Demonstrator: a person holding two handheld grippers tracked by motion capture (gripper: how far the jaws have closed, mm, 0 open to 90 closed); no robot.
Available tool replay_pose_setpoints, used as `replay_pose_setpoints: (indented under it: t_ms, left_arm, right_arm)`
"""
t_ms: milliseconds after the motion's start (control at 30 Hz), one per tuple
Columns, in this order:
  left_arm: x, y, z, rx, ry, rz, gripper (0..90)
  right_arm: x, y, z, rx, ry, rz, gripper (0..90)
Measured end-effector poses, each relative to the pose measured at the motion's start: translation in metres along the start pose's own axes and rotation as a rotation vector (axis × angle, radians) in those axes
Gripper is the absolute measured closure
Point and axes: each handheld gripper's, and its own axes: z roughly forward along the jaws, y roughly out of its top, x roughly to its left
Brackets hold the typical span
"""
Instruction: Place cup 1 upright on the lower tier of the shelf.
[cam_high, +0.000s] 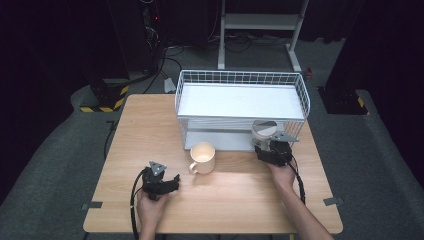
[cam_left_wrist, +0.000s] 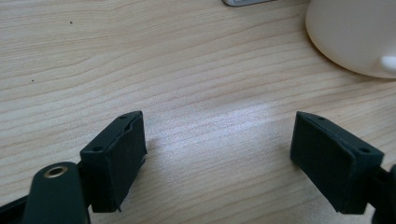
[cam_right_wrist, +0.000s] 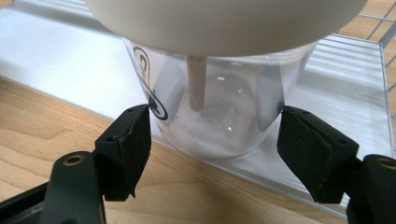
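My right gripper (cam_right_wrist: 212, 142) clamps the clear jar (cam_right_wrist: 215, 107) between its pads at the wire rack's (cam_high: 240, 80) lower shelf; my left gripper (cam_left_wrist: 217, 154) gapes empty, mug (cam_left_wrist: 355, 32) just ahead.

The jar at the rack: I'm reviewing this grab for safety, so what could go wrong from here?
1. The right claw grips the clear jar low, near its base; the jar, with its wide lid, could tip when lifted.
2. The jar stands at the edge of the rack shelf; a pull may drag it off the lip.
3. The mug stands nearby and could be knocked.
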Motion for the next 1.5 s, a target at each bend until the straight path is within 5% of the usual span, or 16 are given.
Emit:
replay_pose_setpoints:
  t_ms: [1067,1200,1500]
  left_arm:
    - [0.000,0.000,0.000,0.000,0.000,0.001,18.4]
    - [0.000,0.000,0.000,0.000,-0.001,0.002,18.4]
    - [0.000,0.000,0.000,0.000,-0.003,0.004,18.8]
  right_arm:
    - [0.001,0.011,0.009,0.026,-0.042,0.032,41.1]
    - [0.002,0.011,0.014,0.039,-0.074,-0.015,47.6]
    - [-0.002,0.009,0.023,0.027,-0.074,0.016,51.8]
